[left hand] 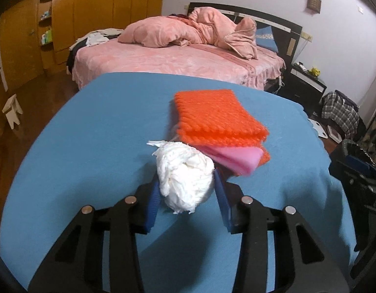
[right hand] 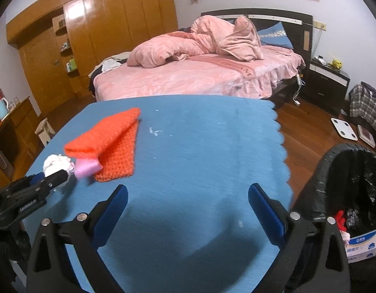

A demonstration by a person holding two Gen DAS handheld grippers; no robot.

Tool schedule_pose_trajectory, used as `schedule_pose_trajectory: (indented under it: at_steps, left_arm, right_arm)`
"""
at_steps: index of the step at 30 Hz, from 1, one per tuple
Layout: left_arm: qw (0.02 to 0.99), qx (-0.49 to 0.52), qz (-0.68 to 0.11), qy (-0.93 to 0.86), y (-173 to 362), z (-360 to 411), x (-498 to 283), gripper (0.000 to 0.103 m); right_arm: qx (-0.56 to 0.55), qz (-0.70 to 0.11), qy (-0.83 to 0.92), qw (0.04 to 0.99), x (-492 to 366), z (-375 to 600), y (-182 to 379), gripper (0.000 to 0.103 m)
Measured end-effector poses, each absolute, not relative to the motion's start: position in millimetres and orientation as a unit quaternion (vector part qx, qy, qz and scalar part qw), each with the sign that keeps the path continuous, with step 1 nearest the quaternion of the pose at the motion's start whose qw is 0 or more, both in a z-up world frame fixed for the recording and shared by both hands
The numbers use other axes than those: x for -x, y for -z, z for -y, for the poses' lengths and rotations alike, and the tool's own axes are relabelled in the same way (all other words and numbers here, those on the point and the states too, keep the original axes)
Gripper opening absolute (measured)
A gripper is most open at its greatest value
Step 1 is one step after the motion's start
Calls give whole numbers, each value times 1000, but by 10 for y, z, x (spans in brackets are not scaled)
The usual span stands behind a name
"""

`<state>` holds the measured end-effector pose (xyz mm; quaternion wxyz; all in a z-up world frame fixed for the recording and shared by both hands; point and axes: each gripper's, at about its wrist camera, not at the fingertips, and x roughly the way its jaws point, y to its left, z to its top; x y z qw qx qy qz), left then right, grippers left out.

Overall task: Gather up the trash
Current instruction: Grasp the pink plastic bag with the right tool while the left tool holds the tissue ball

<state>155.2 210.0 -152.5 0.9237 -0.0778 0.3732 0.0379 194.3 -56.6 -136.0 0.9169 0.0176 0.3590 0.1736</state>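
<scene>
On the left of the blue tablecloth [right hand: 200, 146], the left gripper [left hand: 186, 183] has its blue pads [left hand: 220, 195] closed against both sides of a crumpled white tissue wad [left hand: 185, 173], which sits between them just above the cloth. Just beyond the wad lies a folded orange knitted cloth [left hand: 217, 119] with a pink foam piece [left hand: 233, 156] poking out from its near end, touching the wad's far side. Towards the middle, a few small white scraps [right hand: 155, 131] dot the cloth. Further right, the right gripper [right hand: 188, 195] hovers over bare cloth, fingers spread wide and holding nothing. At the far right, beside the table's edge, stands a black-lined trash bin [right hand: 334, 171] containing a blue-and-white box [right hand: 363, 246] and red scraps.
</scene>
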Motion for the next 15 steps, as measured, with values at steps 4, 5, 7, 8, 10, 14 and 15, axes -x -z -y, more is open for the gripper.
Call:
schedule_pose_trajectory:
  at_steps: [4,5,7,8,10,14,15]
  left_arm:
    - [923,69,-373,-66,1534,-2276,-1468,41]
    - [922,69,-373,-70,1531,-2321,-1456,41]
    - [922,65,-373,-82,1528,-2406,-1435,41]
    - [922,63,-372,-85,1526,-2438,-1426,41]
    - [922,64,-371,-91,1514,-2498,-1417,41]
    - [922,74,-368,-98,1514,-2606,-1422,41]
    - [921,76,-368,-99,1522,-2623,-1422,41]
  right_arm:
    - [-14,-356,-194,914,-1940,369,1353,97]
    - [-13,-356,-199,913,-1944,320,1354,97]
    - [-14,-358,-209,910,-1944,226,1362,97]
    - [-14,-359,-214,908,-1953,171,1361,97]
    - [-15,-360,-221,906,-1955,83,1364,97]
    - [-5,-362,-243,900,-1967,-191,1376,95]
    - [-2,-362,-247,899,-1960,-245,1376,94]
